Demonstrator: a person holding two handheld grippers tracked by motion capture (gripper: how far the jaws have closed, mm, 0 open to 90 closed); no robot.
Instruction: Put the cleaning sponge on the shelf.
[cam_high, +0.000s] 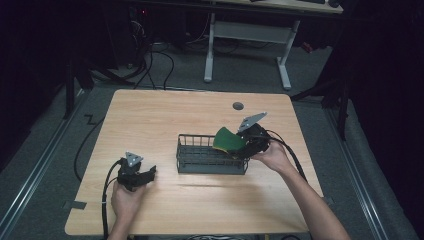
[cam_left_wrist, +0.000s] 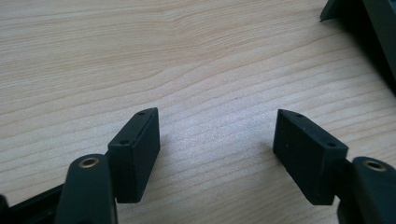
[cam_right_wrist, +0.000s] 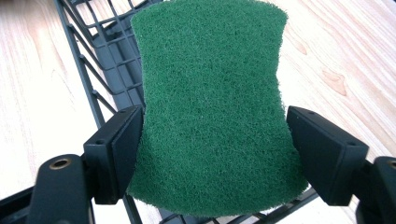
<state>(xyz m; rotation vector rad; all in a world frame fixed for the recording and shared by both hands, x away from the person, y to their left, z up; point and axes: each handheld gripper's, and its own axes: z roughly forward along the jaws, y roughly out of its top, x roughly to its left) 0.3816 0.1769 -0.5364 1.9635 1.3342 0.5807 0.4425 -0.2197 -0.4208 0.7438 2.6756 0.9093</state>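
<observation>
- The right gripper (cam_high: 244, 143) holds a green scouring sponge (cam_right_wrist: 212, 107) over the right end of a dark wire basket (cam_high: 200, 155).
- In the right gripper view, the sponge sits between the two black jaws, which press on its narrow waist from either side; its green face is toward the camera and most of it reaches out past the jaw tips.
- From the high view, the sponge (cam_high: 228, 139) is tilted above the basket's rim, with a yellow edge showing beneath the green.
- The basket stands near the middle of the wooden table (cam_high: 150, 115).
- The left gripper (cam_high: 142, 176) rests low over bare table, left of the basket and apart from it, jaws spread wide with nothing between them.
</observation>
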